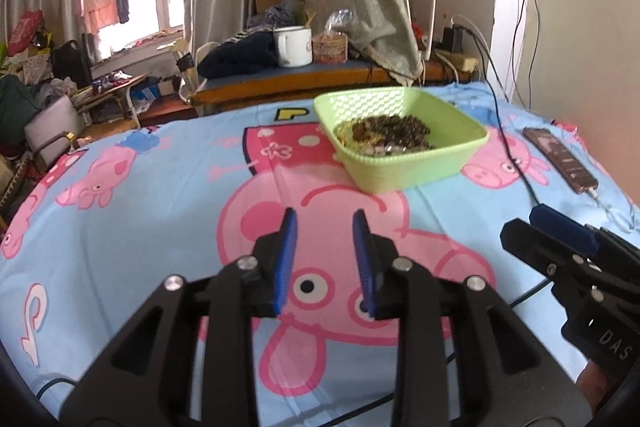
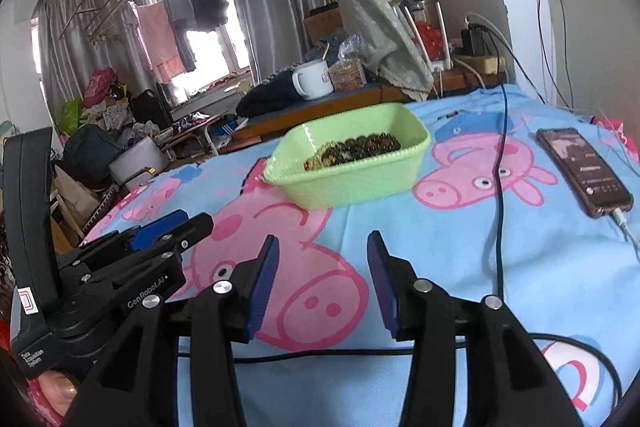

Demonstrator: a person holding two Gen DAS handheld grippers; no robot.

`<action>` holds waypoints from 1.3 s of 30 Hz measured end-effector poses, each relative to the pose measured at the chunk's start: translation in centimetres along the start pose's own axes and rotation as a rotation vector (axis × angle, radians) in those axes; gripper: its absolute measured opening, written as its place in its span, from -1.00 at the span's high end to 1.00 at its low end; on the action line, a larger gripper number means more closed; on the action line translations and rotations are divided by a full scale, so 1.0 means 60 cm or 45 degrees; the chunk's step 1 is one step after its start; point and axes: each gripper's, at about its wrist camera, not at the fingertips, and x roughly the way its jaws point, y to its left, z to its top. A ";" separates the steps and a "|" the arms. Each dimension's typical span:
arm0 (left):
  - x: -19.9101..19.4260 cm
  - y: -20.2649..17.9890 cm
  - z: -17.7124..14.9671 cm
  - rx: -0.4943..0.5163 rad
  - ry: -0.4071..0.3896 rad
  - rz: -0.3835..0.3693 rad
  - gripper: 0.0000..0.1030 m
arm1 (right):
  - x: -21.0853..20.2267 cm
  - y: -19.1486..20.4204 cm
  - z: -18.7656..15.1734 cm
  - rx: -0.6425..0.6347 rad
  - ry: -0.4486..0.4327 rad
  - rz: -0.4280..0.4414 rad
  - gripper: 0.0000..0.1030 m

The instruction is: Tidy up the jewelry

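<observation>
Both grippers hovering short of green basket (image 1: 404,151), well apart from it; left gripper (image 1: 325,223) jaws gaping, empty; right gripper (image 2: 322,245) likewise; jewelry (image 2: 352,149) lying inside basket; likely between picks; next: reaching in, pinching one piece.

A pale green plastic basket (image 1: 404,167) with a woven-lattice wall holds dark brown and gold beaded jewelry (image 1: 390,135) — on a light blue bedsheet (image 1: 160,227) printed with pink cartoon pigs.
</observation>
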 end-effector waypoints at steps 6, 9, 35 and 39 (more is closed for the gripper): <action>-0.030 0.003 0.016 -0.033 -0.042 -0.002 0.48 | -0.021 0.010 0.022 -0.005 -0.026 0.009 0.66; -0.048 0.003 0.028 -0.042 -0.061 0.014 0.48 | -0.031 0.019 0.030 -0.013 -0.036 0.011 0.66; -0.157 -0.012 0.088 -0.020 -0.224 0.160 -0.88 | -0.120 0.026 0.077 -0.006 -0.202 0.066 -0.10; -0.157 -0.017 0.088 -0.016 -0.207 0.177 -0.88 | -0.122 0.025 0.077 -0.003 -0.201 0.055 -0.19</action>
